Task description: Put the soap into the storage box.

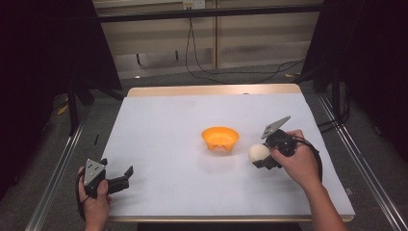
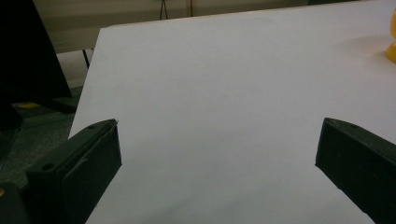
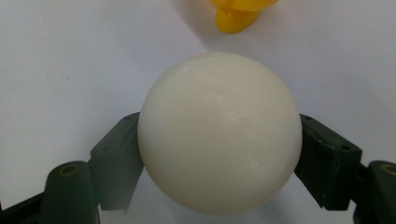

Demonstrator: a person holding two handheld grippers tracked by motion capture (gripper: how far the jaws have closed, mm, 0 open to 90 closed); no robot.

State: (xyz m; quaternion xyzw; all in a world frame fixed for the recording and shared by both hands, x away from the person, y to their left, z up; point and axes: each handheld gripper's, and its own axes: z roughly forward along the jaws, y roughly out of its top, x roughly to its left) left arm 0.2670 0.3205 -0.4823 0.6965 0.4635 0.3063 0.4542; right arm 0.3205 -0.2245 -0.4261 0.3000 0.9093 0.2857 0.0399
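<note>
A cream-white ball (image 1: 258, 153) sits between the jaws of my right gripper (image 1: 260, 156), just right of an orange bowl (image 1: 220, 138) on the white table. In the right gripper view the ball (image 3: 219, 133) is pressed on both sides by the black pads (image 3: 116, 158), and the bowl's foot (image 3: 236, 14) shows beyond it at the top. My left gripper (image 1: 126, 176) rests at the table's front left corner. In the left gripper view its jaws stand wide apart over bare table, and the left gripper (image 2: 219, 154) holds nothing.
The white table top (image 1: 192, 115) has a wooden far edge (image 1: 211, 90). Metal rails (image 1: 361, 159) run along both sides. Cables (image 1: 231, 72) lie on the floor behind the table. A sliver of the orange bowl (image 2: 391, 42) shows at the right edge of the left gripper view.
</note>
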